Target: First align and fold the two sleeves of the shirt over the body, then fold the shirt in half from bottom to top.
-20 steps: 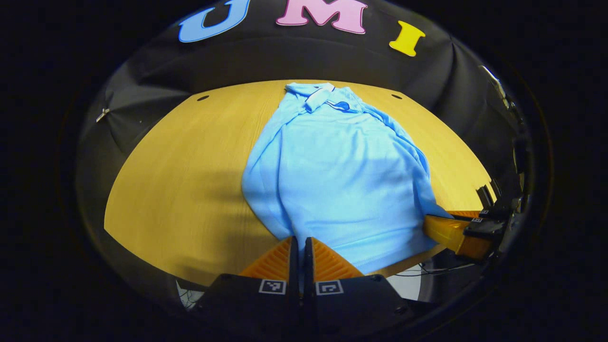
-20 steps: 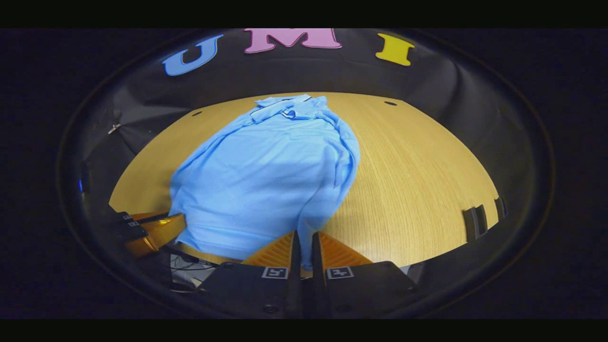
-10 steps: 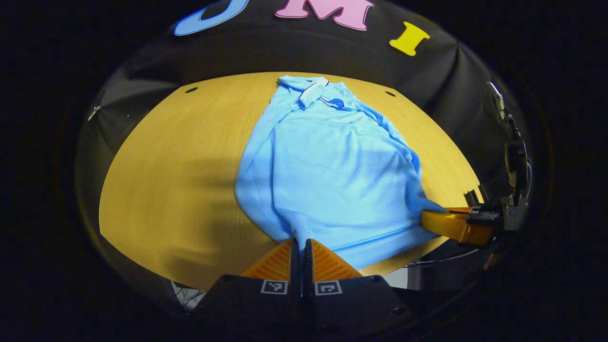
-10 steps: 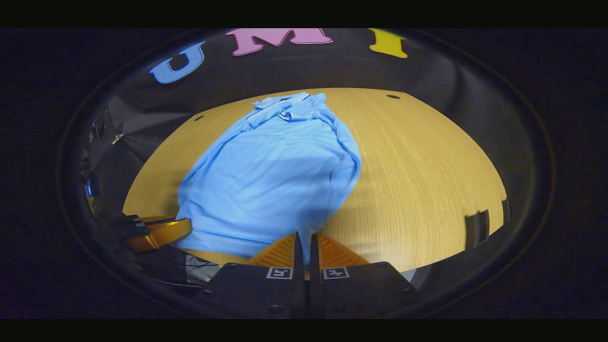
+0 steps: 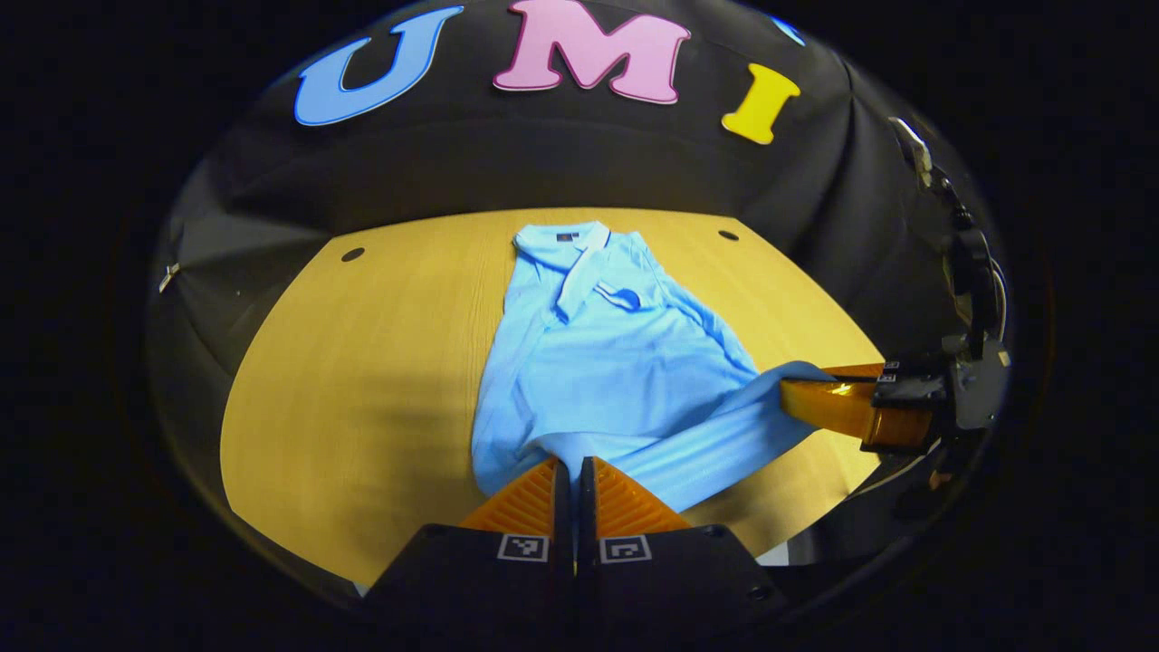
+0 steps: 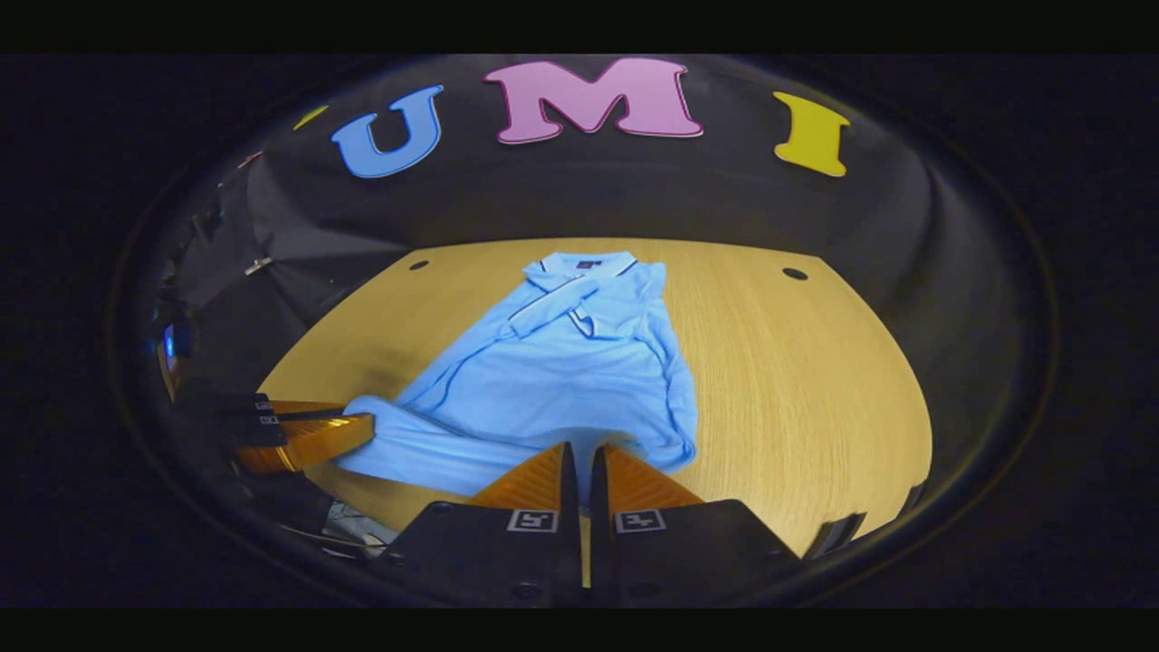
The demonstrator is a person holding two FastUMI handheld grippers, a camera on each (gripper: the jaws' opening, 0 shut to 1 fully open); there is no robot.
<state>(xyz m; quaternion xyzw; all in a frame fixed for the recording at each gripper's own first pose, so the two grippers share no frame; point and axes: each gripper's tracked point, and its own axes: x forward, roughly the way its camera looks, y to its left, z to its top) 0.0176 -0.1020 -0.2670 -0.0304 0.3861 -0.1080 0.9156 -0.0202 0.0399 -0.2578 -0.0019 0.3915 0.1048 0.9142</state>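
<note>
Shirt: a light blue polo shirt lies on the wooden table, collar at the far end toward the booth wall, both sleeves already folded in over the body.

Hem: the near edge is raised off the tabletop and hangs between the two grippers in a sagging band (the fabric behind it still rests flat on the wood).

Left gripper: the left gripper has its fingers closed together on the hem's left corner, with blue cloth pinched between them at the tips; in the right gripper view it shows at the left edge, its tip touching the lifted cloth.

Right gripper: the right gripper has its fingers pressed together on the hem's right corner, a strip of blue fabric running down into the narrow slot between them; in the left gripper view it reaches in from the right, with the cloth drawn over its tip.

Table: pale wood grain, with two small dark holes near the far corners; the shirt sits roughly mid-table, bare wood showing on both sides.

Backdrop: black cloth behind the table.
</note>
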